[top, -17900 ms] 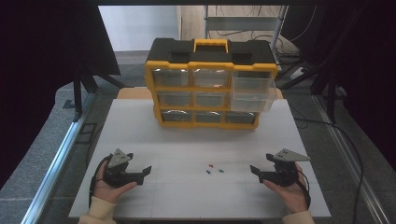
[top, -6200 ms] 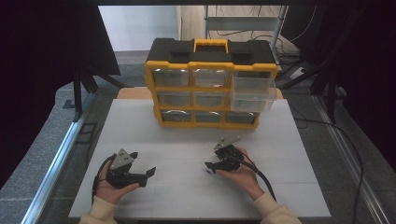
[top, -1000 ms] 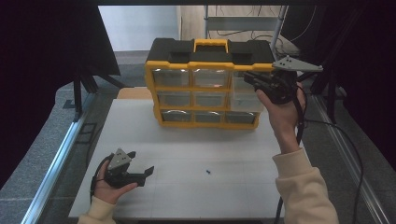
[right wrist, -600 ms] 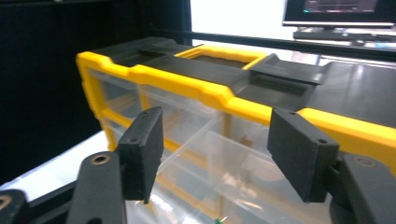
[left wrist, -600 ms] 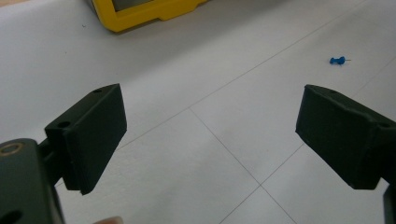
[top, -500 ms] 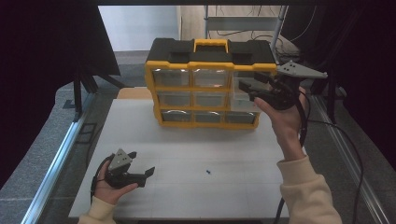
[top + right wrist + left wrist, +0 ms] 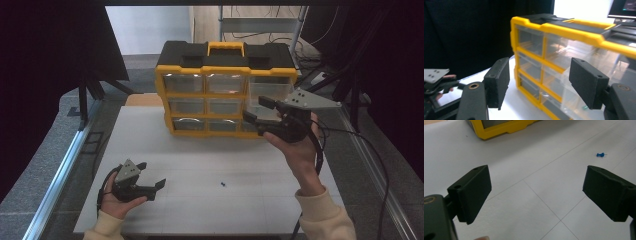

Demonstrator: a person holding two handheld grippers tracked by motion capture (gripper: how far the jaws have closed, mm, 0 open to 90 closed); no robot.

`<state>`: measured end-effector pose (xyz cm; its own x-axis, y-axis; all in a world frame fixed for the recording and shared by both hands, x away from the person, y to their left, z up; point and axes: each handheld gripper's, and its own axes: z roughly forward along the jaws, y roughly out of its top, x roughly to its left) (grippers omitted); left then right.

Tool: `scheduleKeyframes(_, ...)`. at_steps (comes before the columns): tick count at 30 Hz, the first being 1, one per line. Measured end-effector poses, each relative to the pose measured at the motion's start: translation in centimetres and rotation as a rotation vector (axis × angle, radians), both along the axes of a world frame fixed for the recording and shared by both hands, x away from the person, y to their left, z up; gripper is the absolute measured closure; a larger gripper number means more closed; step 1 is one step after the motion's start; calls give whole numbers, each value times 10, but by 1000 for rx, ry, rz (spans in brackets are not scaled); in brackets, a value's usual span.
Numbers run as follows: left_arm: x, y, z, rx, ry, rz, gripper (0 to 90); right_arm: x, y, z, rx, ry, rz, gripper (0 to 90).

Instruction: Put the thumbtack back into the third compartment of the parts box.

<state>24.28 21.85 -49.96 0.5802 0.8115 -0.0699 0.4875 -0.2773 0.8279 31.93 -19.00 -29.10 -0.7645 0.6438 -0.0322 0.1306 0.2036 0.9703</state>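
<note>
Right gripper (image 7: 261, 110): jaws spread, nothing between them, just opened, raised before the organiser's right drawers.
Left gripper (image 7: 151, 176): spread, resting low.
Organiser (image 7: 225, 90): table's far edge.
Pushpin (image 7: 223, 184): blue, mid-table.

right tongs (image 7: 256, 111) open, empty, at organizer (image 7: 225, 90) | pin (image 7: 223, 184), probably blue, on table (image 7: 200, 165)

Our left hand (image 7: 116, 200) rests low, palm up, cradling the black two-fingered left gripper (image 7: 152, 178), whose flat fingers (image 7: 472, 193) stand wide apart with nothing between them. Our right arm in its cream sleeve (image 7: 325, 212) reaches forward and up, holding the black right gripper (image 7: 257, 110) level; its fingers (image 7: 498, 80) have just been opening, nothing between them.
</note>
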Motion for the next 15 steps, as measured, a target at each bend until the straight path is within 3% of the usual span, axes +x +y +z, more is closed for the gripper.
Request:
scheduleKeyframes(3,0,0,0,4,2,0,86,-7,4,-8,5,12,31,330)
scheduleKeyframes(7,0,-1,-1,5,3,0,86,-15,10,-18,-35,23,45,330)
scheduleKeyframes(15,0,-1,-1,5,3,1,87,-16,15,-41,-48,73,68,329)
